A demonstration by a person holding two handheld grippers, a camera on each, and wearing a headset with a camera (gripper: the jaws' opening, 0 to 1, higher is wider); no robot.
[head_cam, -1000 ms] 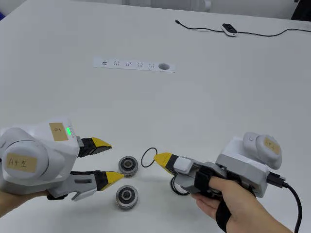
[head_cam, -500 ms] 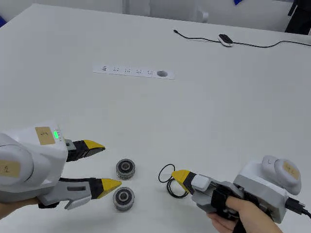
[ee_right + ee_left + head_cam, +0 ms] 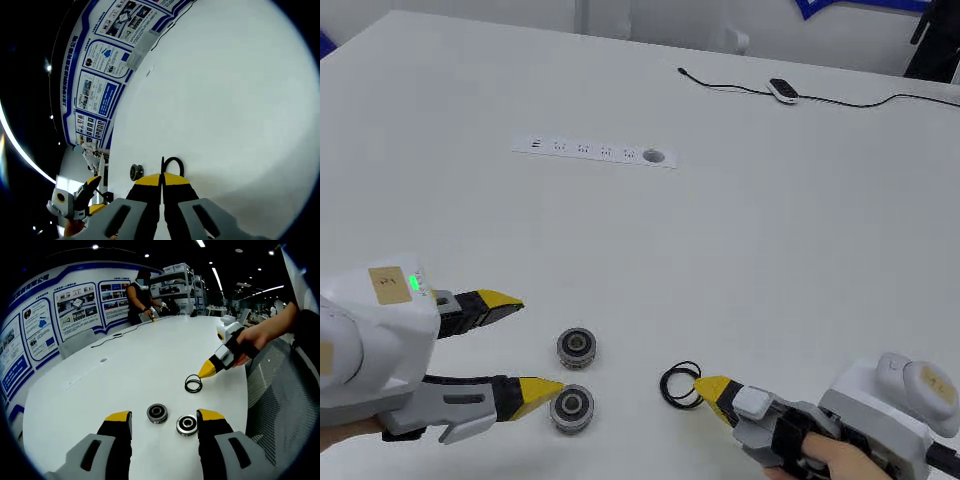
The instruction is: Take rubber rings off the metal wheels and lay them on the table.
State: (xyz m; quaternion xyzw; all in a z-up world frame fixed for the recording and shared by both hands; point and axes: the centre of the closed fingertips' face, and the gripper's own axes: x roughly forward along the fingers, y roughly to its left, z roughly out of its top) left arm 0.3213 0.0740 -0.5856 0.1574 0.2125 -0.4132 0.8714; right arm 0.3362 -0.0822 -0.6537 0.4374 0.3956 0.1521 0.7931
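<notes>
Against the wheels, the right gripper (image 3: pixel 710 386) has drawn off to the right and carried its ring from just beside the far wheel to the other ring; the left gripper (image 3: pixel 532 345) has stayed put.

Head view: two rings (image 3: pixel 678 384) lie overlapped on the table (image 3: pixel 770 250), apart from the wheels. The right gripper's tip touches their right edge. The far wheel (image 3: pixel 577 346) and near wheel (image 3: pixel 570 408) lie flat and look bare. The left gripper is spread wide, its near jaw just beside the near wheel.

Left gripper view: both wheels (image 3: pixel 157 413) lie ahead between the parted jaws, untouched. Beyond them the right gripper (image 3: pixel 206 371) points down at the rings (image 3: pixel 193 384).

Right gripper view: the jaws are pressed together, and a thin black edge of a ring (image 3: pixel 173 161) seems pinched between the tips, its arc curving away on the table.

The step in hand looks like the release. To do it well, keep the tips low so the ring lies flat, part the jaws fully, then draw straight back so neither tip snags the ring or drags the one under it. The left gripper should hold clear of the wheels so they do not roll.
</notes>
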